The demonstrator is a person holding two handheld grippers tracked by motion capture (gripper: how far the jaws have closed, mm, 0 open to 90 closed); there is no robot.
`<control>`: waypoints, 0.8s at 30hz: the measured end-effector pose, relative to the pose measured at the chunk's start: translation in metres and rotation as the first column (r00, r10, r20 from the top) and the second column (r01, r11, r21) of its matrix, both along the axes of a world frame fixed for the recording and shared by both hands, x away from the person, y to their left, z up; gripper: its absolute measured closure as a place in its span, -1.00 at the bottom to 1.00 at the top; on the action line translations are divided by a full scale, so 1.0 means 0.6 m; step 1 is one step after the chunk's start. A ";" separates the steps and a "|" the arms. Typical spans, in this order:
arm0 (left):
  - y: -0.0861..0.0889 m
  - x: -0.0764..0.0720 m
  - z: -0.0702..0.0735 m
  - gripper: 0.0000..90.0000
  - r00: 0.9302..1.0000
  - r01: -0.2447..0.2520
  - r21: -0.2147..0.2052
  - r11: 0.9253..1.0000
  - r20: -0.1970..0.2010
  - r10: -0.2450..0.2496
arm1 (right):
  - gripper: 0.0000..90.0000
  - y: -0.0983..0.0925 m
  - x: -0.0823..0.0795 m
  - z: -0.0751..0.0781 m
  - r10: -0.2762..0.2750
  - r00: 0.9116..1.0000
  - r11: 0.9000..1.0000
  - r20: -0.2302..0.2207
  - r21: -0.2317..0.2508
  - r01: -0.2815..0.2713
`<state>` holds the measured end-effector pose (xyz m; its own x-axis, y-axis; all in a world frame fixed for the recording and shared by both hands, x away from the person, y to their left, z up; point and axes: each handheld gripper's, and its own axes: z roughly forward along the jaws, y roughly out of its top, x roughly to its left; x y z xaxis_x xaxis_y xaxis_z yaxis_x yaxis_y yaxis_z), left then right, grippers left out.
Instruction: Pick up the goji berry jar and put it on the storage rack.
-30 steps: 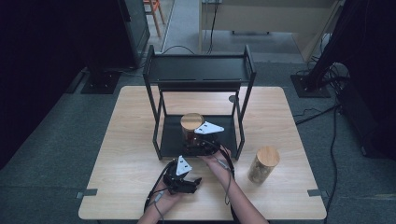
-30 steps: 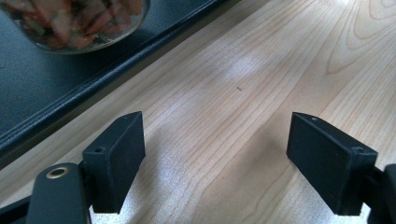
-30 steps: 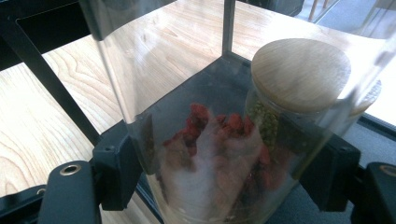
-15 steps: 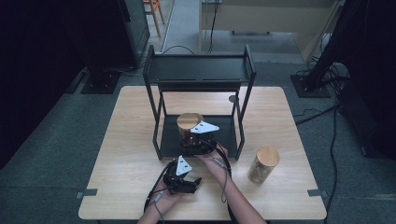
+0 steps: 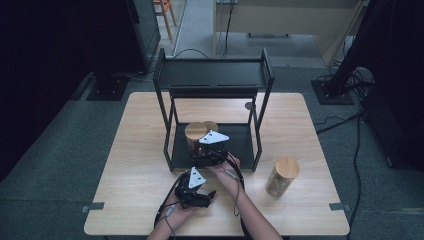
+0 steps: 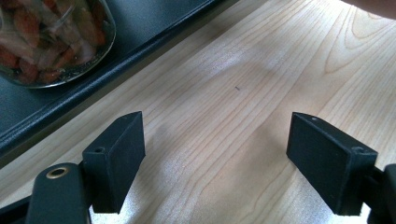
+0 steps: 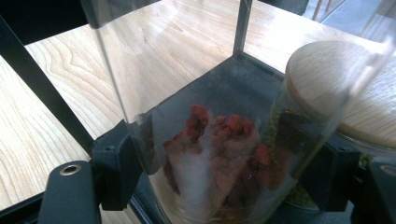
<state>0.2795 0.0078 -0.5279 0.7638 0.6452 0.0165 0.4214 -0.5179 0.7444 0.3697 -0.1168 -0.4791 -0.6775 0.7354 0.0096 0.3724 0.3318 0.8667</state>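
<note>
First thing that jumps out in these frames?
The black rack at the table's middle, with two wood-lidded jars on its bottom shelf. The right gripper has its jaws either side of the front jar, glass with red pieces inside, beside the other jar. The left gripper hangs open over bare wood, and a third jar stands alone at the table's right.
</note>
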 end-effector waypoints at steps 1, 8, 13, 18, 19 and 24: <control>0.000 0.000 0.000 -0.56 1.000 0.000 0.000 1.000 0.000 0.000 | -0.44 0.001 0.000 -0.001 0.002 1.000 1.000 -0.002 -0.001 -0.002; 0.000 0.000 0.000 -0.56 1.000 0.003 0.002 1.000 0.000 -0.003 | -0.44 0.005 0.002 -0.005 -0.001 1.000 1.000 0.000 -0.003 0.001; 0.000 0.000 0.000 -0.56 1.000 0.004 0.003 1.000 0.000 -0.004 | -0.44 0.003 0.001 -0.008 -0.002 1.000 1.000 -0.004 0.013 0.002; 0.000 0.000 0.000 -0.56 1.000 0.004 0.002 1.000 0.000 -0.004 | -0.45 0.003 0.001 -0.009 -0.001 1.000 1.000 -0.002 0.011 0.001; 0.000 0.000 0.000 -0.56 1.000 0.004 0.003 1.000 0.000 -0.004 | -0.45 0.003 0.001 -0.009 0.000 1.000 1.000 -0.003 0.011 0.001; 0.000 0.000 0.000 -0.56 1.000 0.004 0.002 1.000 0.000 -0.004 | -0.46 0.002 0.001 -0.009 -0.001 1.000 1.000 -0.005 0.017 0.001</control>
